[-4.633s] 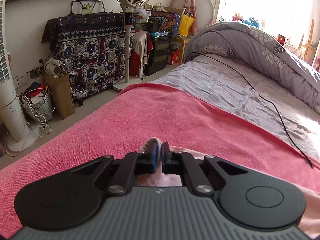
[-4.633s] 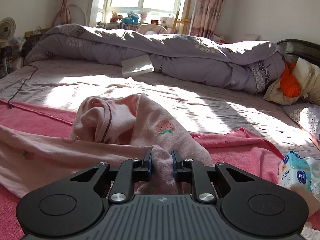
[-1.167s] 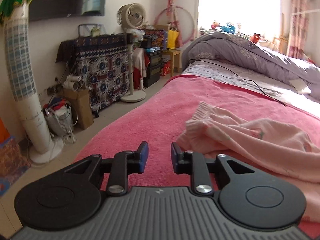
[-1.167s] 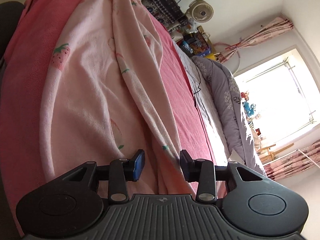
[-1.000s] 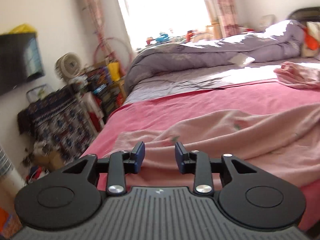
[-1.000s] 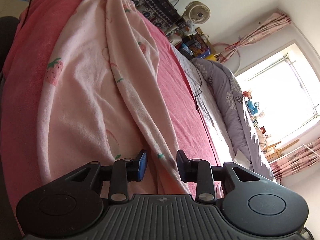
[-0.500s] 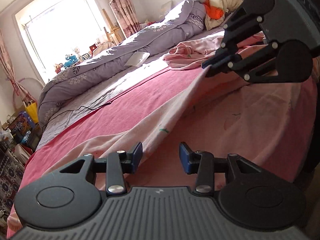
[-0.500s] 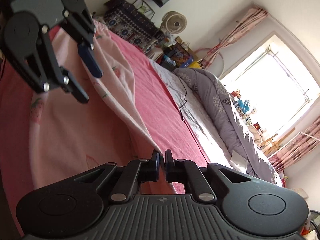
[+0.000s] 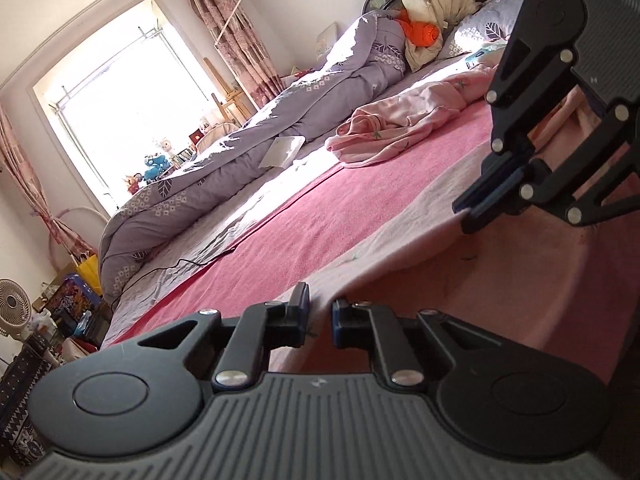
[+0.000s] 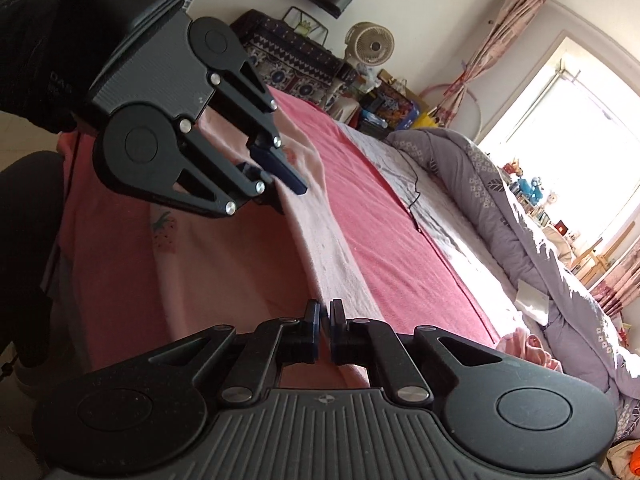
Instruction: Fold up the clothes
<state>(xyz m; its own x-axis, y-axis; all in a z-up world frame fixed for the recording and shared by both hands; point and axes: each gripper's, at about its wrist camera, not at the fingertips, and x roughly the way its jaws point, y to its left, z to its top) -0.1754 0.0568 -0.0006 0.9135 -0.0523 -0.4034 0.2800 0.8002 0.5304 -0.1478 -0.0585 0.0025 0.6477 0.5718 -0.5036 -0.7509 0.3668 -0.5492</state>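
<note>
Black fingers of the right tool point(image 10: 324, 320) are pressed almost together on the top edge of the pale pink strawberry-print garment point(image 10: 240, 280). They pinch it just as they did half a second ago.

The left tool point(image 9: 320, 312) is what has changed. Its fingers stood widely spread then, and now only a narrow gap is left, with the same edge of the cloth running into it. Whether they already bite the cloth I cannot tell from either view.

Between the two tools the edge lies drawn into a fairly straight line. Below it the garment hangs down the near side of the bed point(image 9: 240, 216), over the rose-red towel blanket point(image 9: 360, 208), with one strawberry facing out.

My judgement is that the garment is about to be held at two points, which would let it be lifted, shaken flat or laid over in a fold. If the left tool grips only a thin lip of the hem, that corner could slip free.

Farther off, a second pink garment point(image 9: 400, 128) lies crumpled on the far right of the blanket. Beyond it a lilac duvet point(image 9: 240, 172) is bunched along the far side.
</note>
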